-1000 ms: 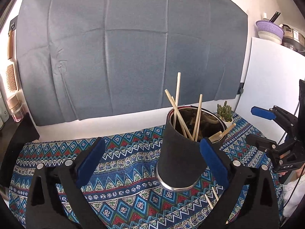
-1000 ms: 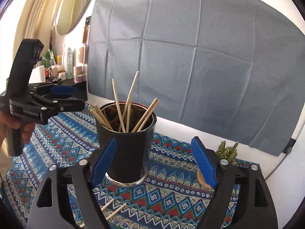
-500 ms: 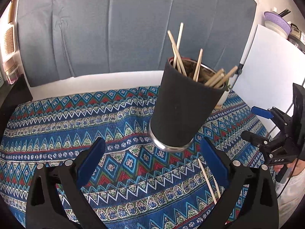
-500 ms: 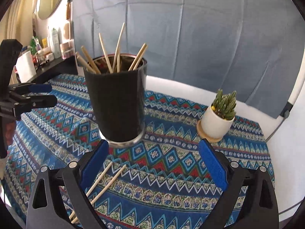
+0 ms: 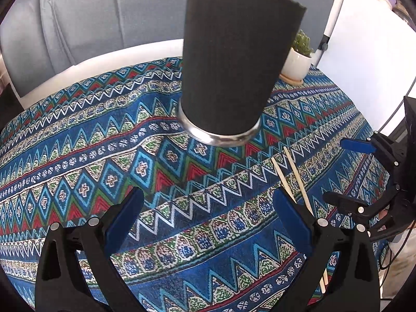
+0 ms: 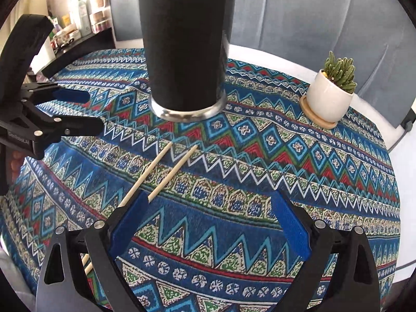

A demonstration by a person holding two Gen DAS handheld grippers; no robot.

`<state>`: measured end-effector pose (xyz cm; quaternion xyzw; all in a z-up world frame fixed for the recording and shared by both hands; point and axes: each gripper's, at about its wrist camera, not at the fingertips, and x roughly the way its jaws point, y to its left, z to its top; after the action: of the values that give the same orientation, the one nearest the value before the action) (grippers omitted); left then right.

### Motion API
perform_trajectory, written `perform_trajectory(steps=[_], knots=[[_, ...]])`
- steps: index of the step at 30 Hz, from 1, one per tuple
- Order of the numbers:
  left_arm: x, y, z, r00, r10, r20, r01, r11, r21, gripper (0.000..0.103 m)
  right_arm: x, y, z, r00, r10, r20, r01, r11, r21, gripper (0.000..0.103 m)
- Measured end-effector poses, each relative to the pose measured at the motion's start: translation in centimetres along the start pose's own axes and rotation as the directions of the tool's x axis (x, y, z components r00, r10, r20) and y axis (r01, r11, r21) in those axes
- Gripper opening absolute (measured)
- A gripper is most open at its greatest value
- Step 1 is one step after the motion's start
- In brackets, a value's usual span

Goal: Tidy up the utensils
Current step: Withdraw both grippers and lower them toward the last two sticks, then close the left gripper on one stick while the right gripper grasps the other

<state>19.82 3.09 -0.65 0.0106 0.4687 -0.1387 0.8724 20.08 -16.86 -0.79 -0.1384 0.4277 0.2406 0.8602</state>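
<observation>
A black holder cup [image 5: 228, 67] with a steel base stands upright on the patterned cloth, with several wooden chopsticks in it; it also shows in the right wrist view [image 6: 184, 46]. Two loose chopsticks [image 6: 161, 174] lie on the cloth in front of the cup, also in the left wrist view [image 5: 291, 179]. My left gripper [image 5: 208, 223] is open and empty, low over the cloth before the cup. My right gripper [image 6: 208, 221] is open and empty; its left finger hangs over the chopsticks' near ends.
A small cactus in a white pot [image 6: 331, 93] sits on a wooden coaster right of the cup. The patterned cloth [image 6: 260, 156] covers the round table. A white board [image 5: 364, 52] stands at the right, a grey cloth backdrop behind.
Both grippers have dropped lower and tilted down toward the cloth. The cup now fills the top of both views and the two loose chopsticks are closer.
</observation>
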Motion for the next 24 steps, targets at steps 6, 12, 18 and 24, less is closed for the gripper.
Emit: perform_trajectory(steps=[6,12,18,24], knots=[[1.2,-2.7,-0.2,0.999,0.014,-0.031,-0.012,0.997,0.073,0.097,0.1,2.2,-1.4,0.999,0.029,-0.015,-0.030,0.998,-0.047,0.091],[2.0,-4.3,-0.1,0.999,0.012,-0.031,-0.009,0.994,0.109,0.097,0.4,2.9,-1.9,0.999,0.031,-0.021,-0.032,0.997,-0.066,0.091],[2.9,-5.6,-0.3,0.999,0.001,-0.053,0.006,0.992,0.128,0.097,0.2,4.0,-2.3,0.999,0.027,-0.019,-0.029,0.995,-0.100,0.091],[3.6,-6.5,-0.8,0.998,0.011,-0.064,-0.001,0.988,0.155,0.097,-0.2,4.0,-3.0,1.000,0.016,-0.014,-0.017,0.994,-0.104,0.093]])
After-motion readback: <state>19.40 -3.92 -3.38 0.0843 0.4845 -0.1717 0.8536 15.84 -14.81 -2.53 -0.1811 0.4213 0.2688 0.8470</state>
